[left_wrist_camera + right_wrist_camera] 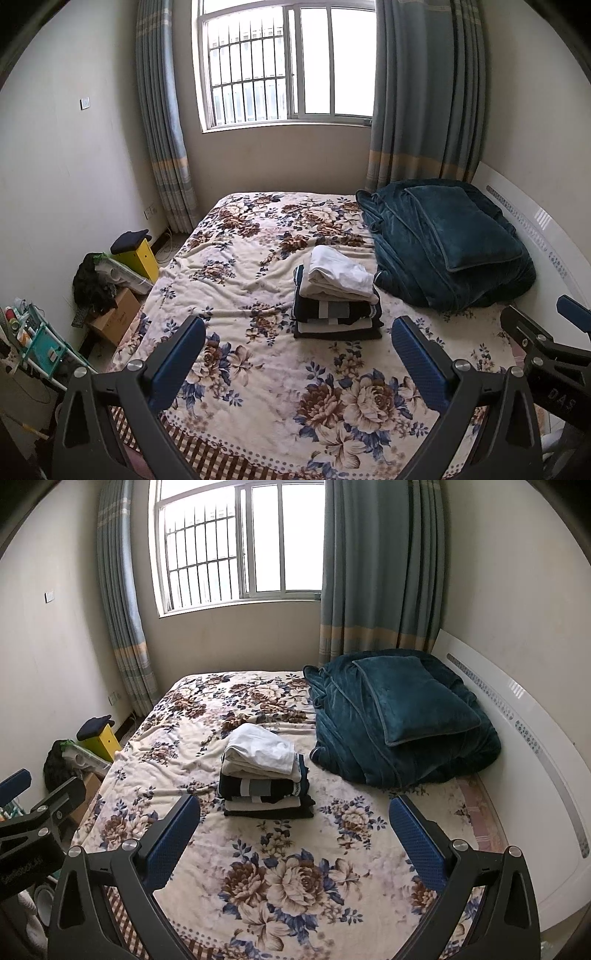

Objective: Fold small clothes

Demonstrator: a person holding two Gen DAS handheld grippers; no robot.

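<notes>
Both hand-held grippers, left (299, 354) and right (293, 830), are held wide open and empty above the floral bedspread (236, 280); the stack of folded clothes (336, 299) at twelve o'clock should be approached level, top white garment (341, 275) lifted first.

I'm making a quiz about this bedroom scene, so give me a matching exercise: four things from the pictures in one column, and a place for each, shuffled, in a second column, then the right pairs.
Things:
1. stack of folded clothes
2. teal blanket
3. yellow box
4. window

Places:
A. on the floor left of the bed
B. in the far wall, between the curtains
C. mid-bed on the floral bedspread
D. heaped at the bed's far right, by the white headboard

Pairs: 1-C, 2-D, 3-A, 4-B
</notes>
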